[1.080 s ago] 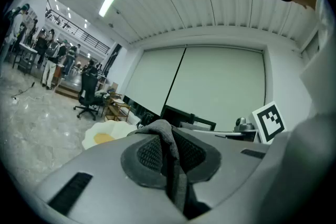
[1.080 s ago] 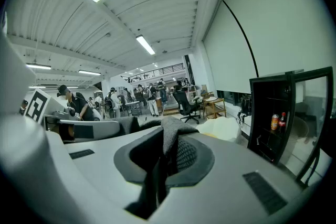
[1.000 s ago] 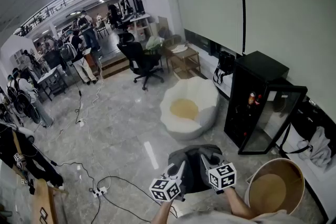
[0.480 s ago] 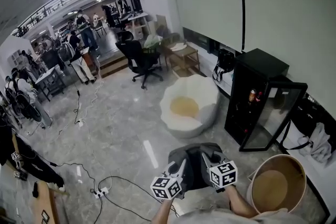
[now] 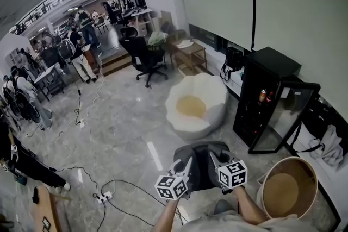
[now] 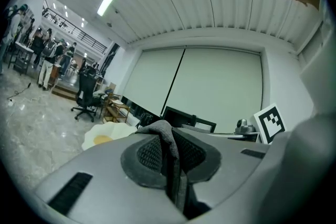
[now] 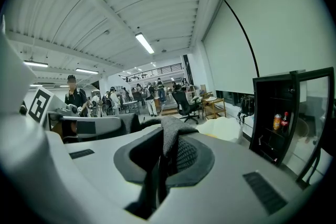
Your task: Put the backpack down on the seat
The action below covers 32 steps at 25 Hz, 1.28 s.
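A dark grey backpack [image 5: 200, 163] hangs between my two grippers low in the head view, above the marble floor. The left gripper [image 5: 186, 164] is shut on a fold of its grey fabric [image 6: 167, 140], which stands pinched between the pads. My right gripper [image 5: 214, 159] is shut on another grey fold [image 7: 172, 132]. Ahead of the backpack sits the seat [image 5: 205, 96], a white flower-shaped floor chair with a yellow middle, seen small in the left gripper view [image 6: 103, 137] and behind the fold in the right gripper view [image 7: 226, 128].
A black cabinet [image 5: 266, 98] with its glass door swung open stands right of the seat. A round wooden tub [image 5: 285, 193] is at the lower right. A black office chair [image 5: 145, 57] lies beyond, cables and a power strip [image 5: 103, 195] on the floor at left, people far left.
Both grippers have carried the backpack a little forward toward the white seat. Their hold on the fabric is unchanged.
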{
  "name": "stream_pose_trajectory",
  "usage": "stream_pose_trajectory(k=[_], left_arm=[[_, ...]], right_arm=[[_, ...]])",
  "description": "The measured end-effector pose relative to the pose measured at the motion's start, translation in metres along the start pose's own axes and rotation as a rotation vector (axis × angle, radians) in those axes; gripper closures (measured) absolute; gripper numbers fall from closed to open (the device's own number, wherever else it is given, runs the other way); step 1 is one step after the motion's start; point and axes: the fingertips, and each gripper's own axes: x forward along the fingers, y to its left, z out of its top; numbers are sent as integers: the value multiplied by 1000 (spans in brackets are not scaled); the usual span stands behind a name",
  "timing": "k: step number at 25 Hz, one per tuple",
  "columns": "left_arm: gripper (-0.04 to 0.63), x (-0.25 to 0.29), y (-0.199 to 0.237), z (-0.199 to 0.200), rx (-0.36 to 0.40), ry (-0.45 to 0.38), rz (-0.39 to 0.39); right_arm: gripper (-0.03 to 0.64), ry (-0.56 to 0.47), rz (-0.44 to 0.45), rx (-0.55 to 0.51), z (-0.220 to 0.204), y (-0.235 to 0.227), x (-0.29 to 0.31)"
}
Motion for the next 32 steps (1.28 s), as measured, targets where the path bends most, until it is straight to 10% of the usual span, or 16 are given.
stream_pose_trajectory(k=[32], left_arm=[[541,90,69,4,3,51,-32]], right_arm=[[566,16,-34,7,3,-62,92]])
